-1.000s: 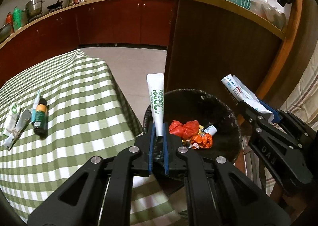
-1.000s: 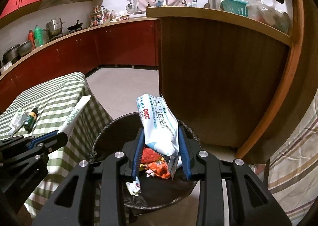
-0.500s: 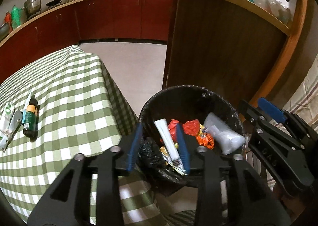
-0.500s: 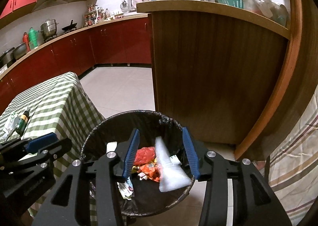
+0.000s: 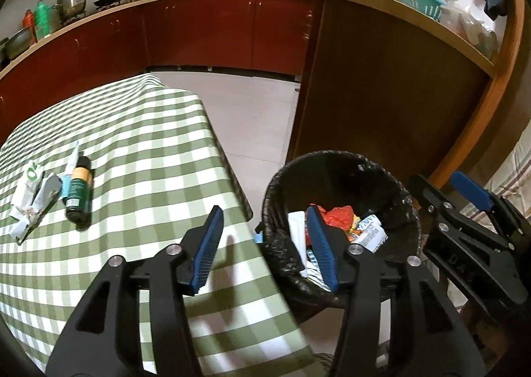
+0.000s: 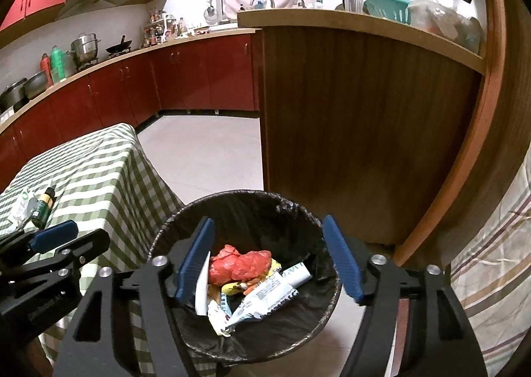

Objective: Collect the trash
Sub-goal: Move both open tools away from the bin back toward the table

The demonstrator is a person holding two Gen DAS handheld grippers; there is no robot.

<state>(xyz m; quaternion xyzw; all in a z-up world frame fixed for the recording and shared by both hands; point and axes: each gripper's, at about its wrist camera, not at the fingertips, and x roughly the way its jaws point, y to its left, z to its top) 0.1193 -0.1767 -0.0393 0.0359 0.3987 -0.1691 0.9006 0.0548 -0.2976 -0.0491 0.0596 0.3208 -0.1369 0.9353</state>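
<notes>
Kitchen beyond; both claws, left claw (image 5: 264,241) and right claw (image 6: 268,256), opening empty over bin (image 6: 172,227). Next: reach frame-left for bottle (image 5: 78,192) on checked counter (image 5: 149,151), gripping its middle.

A steel pot (image 6: 85,48) and green bottle (image 6: 58,64) stand on the red-cabinet counter (image 6: 139,51).

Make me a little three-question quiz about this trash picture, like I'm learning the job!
1. True or false: the dark green bottle lies on the checked table.
2. What is between the jaws of the right gripper, which are opening?
A. a wrapper
B. nothing
C. a bottle
3. Fill in: the red crumpled bag lies inside the black ____.

Key: 1 true; 2 B; 3 bin.
</notes>
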